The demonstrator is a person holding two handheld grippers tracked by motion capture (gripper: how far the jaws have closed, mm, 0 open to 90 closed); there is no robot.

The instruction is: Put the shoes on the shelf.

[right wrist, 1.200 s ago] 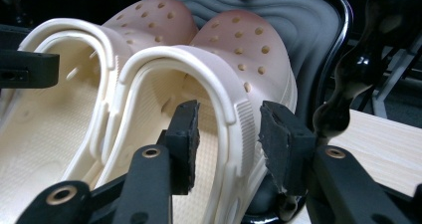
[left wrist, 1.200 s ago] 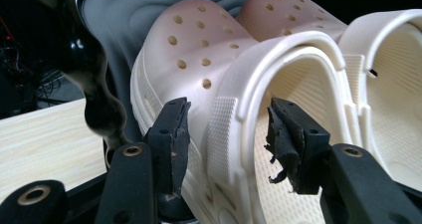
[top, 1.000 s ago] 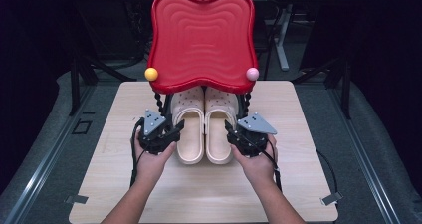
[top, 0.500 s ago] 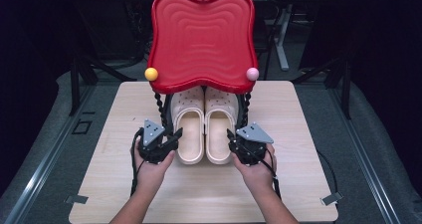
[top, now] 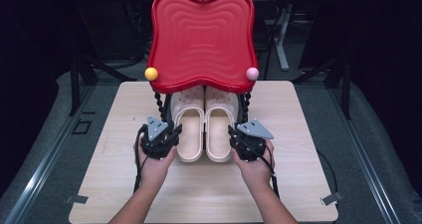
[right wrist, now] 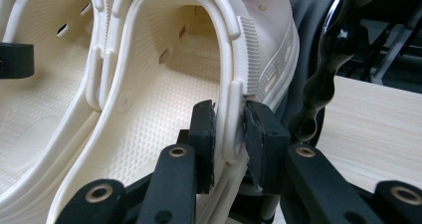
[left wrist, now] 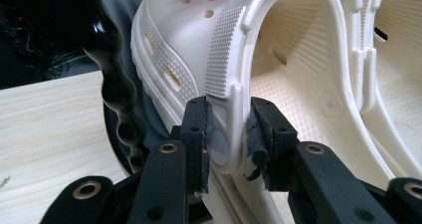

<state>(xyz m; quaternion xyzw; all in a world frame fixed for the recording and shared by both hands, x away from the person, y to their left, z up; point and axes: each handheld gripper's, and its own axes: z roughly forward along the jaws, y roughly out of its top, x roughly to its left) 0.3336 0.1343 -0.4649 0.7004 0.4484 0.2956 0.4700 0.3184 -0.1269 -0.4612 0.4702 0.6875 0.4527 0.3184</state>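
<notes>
A pair of cream clogs is shown side by side on the table, toes tucked under the red tray-shaped stand, heels toward the person. The left clog and the right clog lie with their long axes parallel, running from the stand's underside toward the near table edge. The left tongs are set at the outer side of the left clog; the right tongs at the outer side of the right clog, so each hand is nearest its own shoe. In the left gripper view the tongs have just been closing, and the strap hinge of the left clog stands between the pads, which press against it. In the right gripper view the tongs have likewise been closing onto the rim of the right clog. A withdrawal along the clogs' long axes, away from the stand, appears to be prepared.
</notes>
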